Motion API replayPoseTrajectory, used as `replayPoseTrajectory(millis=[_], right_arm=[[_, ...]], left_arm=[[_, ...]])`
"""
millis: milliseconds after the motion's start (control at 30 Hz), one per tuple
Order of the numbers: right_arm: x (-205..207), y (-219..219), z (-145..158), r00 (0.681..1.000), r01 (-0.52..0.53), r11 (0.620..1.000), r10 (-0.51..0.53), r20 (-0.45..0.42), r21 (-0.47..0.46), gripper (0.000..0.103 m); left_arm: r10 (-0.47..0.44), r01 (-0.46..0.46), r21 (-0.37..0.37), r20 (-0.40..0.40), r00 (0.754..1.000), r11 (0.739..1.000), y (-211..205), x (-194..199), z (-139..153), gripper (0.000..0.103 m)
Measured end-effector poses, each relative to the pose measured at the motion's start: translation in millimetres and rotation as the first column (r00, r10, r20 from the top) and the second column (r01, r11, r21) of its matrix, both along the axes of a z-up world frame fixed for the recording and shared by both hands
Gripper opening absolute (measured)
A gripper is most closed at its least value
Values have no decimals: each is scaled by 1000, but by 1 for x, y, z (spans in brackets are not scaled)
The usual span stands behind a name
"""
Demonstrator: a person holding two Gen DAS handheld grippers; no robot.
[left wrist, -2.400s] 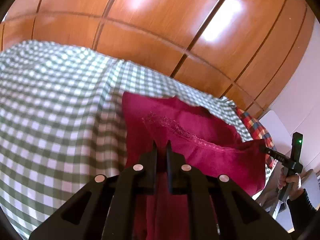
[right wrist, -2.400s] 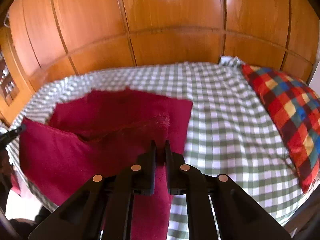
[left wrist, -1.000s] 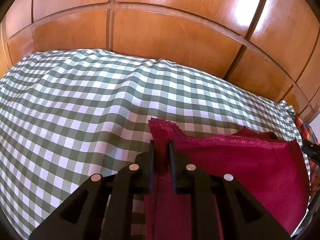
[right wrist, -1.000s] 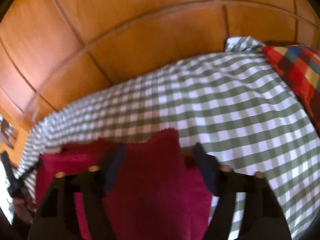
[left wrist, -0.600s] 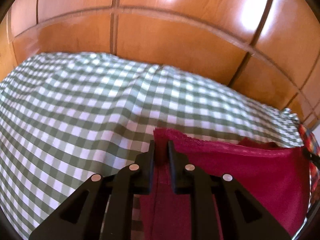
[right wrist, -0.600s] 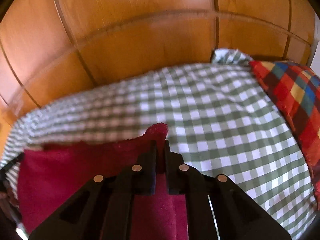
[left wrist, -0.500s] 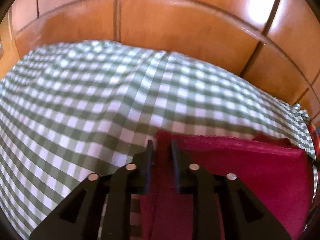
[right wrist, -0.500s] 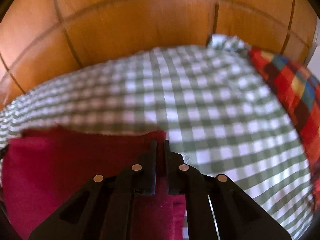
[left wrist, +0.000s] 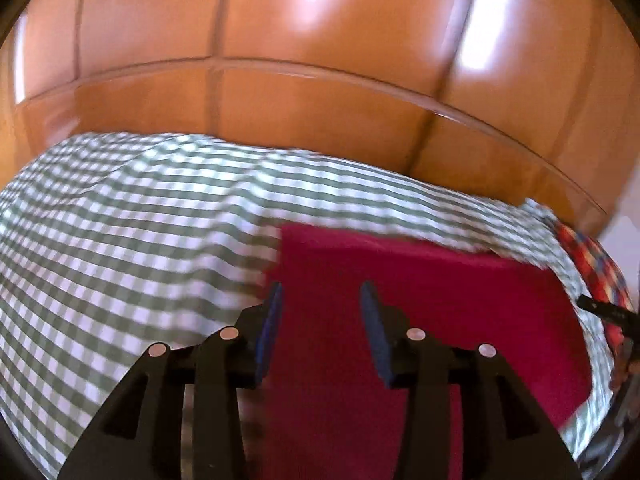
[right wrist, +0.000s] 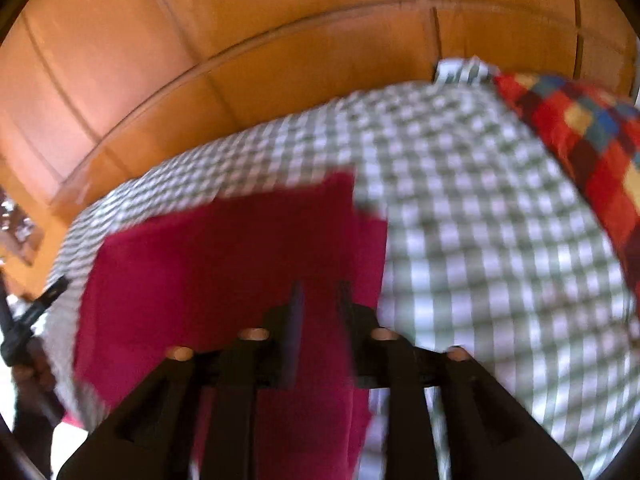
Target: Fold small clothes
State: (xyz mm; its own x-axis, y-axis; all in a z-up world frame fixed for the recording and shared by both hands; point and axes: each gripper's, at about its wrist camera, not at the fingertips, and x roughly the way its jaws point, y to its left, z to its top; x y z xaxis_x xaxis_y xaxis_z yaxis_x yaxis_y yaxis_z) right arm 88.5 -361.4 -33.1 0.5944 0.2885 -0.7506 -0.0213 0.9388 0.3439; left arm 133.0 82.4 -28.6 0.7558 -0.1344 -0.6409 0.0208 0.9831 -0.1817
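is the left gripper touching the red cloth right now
Cannot tell. In the left wrist view the left gripper has its jaws open over the red cloth, contact unclear.

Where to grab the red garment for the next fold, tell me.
Likely the red garment by its far corners, each gripper coming from its own side: left gripper at the far-left corner, right gripper at the far-right. It lies flat, edges exposed on the checked sheet.

The dark red fabric garment (left wrist: 420,320) has been released by both claws: the left claw (left wrist: 320,312), clamped on its edge half a second ago, is now spread wide, and the right claw (right wrist: 320,300) has parted as well. The garment, earlier lifted and draped, is now laid flat as a folded rectangle on the green-and-white checked bed (left wrist: 120,240).
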Motion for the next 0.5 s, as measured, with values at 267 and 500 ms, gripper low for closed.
replayPoseTrajectory(millis=[267, 500], right_arm=[[-80, -1, -17, 998, -51, 996, 53, -31, 77, 68], [-84, 16, -34, 994, -96, 995, 97, -48, 15, 16]], left_arm=[[-267, 267, 71, -2, 964, 961, -92, -49, -13, 40], [-379, 382, 124, -50, 924, 916, -143, -63, -29, 40]])
